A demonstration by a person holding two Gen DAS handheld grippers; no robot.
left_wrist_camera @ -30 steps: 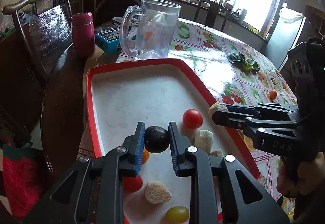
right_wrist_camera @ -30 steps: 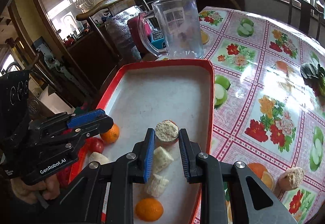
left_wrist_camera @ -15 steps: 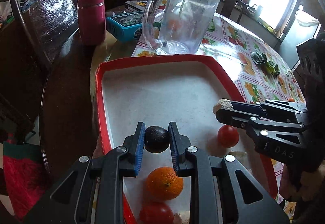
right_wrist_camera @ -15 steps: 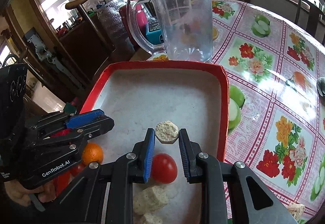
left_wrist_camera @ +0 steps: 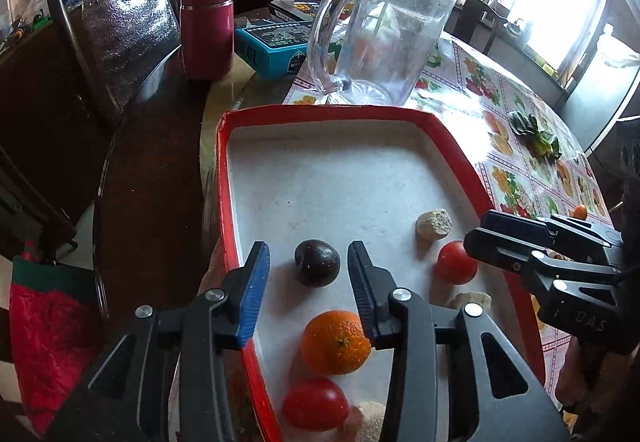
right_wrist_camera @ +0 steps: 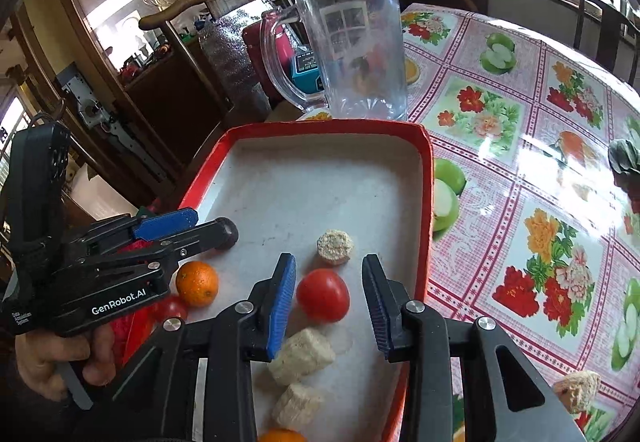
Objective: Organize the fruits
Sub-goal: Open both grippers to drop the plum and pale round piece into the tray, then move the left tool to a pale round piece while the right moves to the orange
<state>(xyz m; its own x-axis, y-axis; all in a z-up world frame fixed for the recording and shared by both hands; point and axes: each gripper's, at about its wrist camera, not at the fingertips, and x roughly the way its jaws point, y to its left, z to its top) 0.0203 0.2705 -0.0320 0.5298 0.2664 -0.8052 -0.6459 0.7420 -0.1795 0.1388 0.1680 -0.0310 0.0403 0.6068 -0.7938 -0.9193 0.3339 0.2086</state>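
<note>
Left gripper [left_wrist_camera: 308,270] jaws opening around a dark plum [left_wrist_camera: 317,262], untouched; right gripper [right_wrist_camera: 329,292] opening around a tomato [right_wrist_camera: 323,294]. Both fruits look smooth, roll-prone; pinch their widest middles.

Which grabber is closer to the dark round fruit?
Left. The left gripper is opening around the dark fruit; the right gripper is farther away, opening around a tomato.
</note>
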